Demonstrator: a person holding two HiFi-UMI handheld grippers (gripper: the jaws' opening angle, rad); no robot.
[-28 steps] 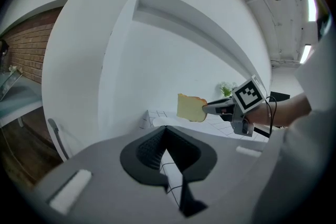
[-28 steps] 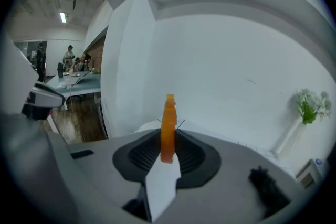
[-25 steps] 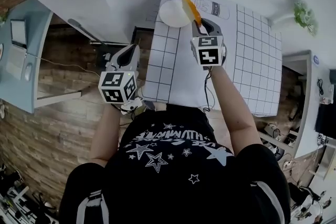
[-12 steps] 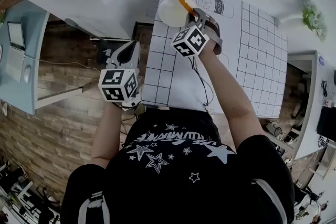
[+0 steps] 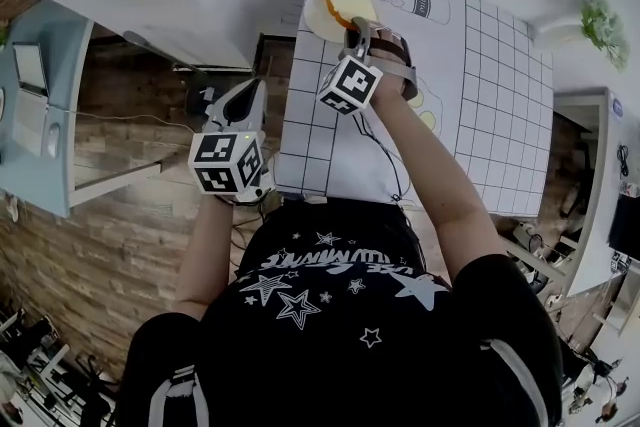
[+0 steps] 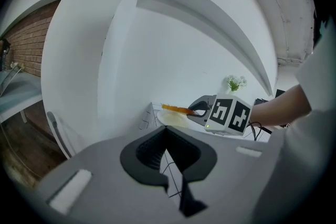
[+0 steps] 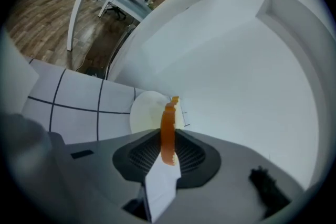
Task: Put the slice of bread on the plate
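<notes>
An orange-crusted slice of bread (image 5: 335,5) is gripped at one end by my right gripper (image 5: 354,27), which is shut on it. The slice juts out over the pale round plate (image 5: 316,23) at the mat's far left corner, and whether it touches the plate I cannot tell. In the right gripper view the bread (image 7: 168,126) stands edge-on between the jaws, the plate (image 7: 146,113) just beyond. The left gripper view shows the bread (image 6: 177,109) a little above the plate (image 6: 169,120). My left gripper (image 5: 238,97) hangs left of the table, shut and empty.
A white gridded mat (image 5: 500,95) with a drawn bottle (image 5: 427,3) covers the table. White panels rise behind the plate. A small plant (image 5: 600,20) stands at the far right. A light blue desk (image 5: 40,115) and wooden floor lie to the left.
My right gripper has rolled over and come down and left toward the plate, carrying the bread lower over it. The left gripper has stayed put.
</notes>
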